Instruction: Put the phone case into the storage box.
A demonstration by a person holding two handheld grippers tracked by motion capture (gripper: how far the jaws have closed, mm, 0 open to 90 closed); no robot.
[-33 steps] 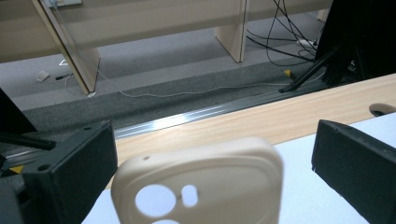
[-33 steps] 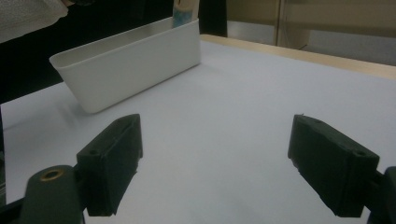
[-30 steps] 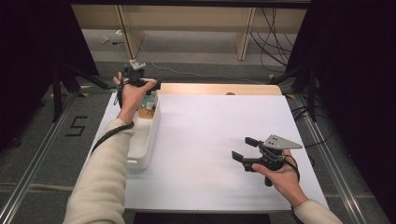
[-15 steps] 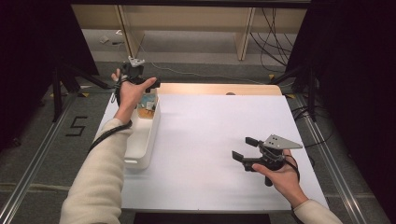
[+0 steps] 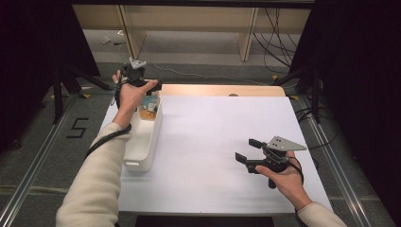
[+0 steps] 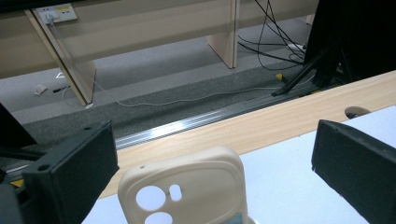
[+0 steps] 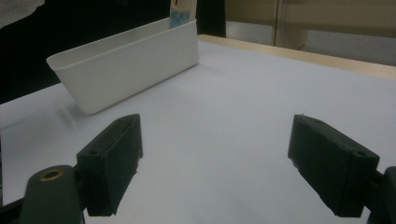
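One phone case (image 6: 187,186), cream-coloured with camera cut-outs, stands upright at the far end of the white bin (image 5: 142,142), leaning near the bin's end wall with its top edge above the rim. Standing it on end keeps that edge exposed, so a pair of jaws can close on it from above without touching the bin wall. Other small items lie beside it in the same end of the bin; they are too small to identify.

The left gripper (image 6: 210,158) hangs above that end of the bin. Its jaws stand wide, one on each side of the case top, with clear space between each pad and the case; nothing is gripped. In the left gripper view the case sits nearer one jaw than the other. Judged from this alignment, the step in hand is either the approach to a grasp or the retreat after a release.

The bin lies lengthwise along the left edge of the white worktop (image 5: 213,142), within easy reach of the left hand (image 5: 130,94).

The right gripper (image 5: 248,151) is held low over the near right part of the worktop, well apart from the bin, pointing toward it. Its jaws are wide and empty. This position keeps it clear of the left arm while that arm works.
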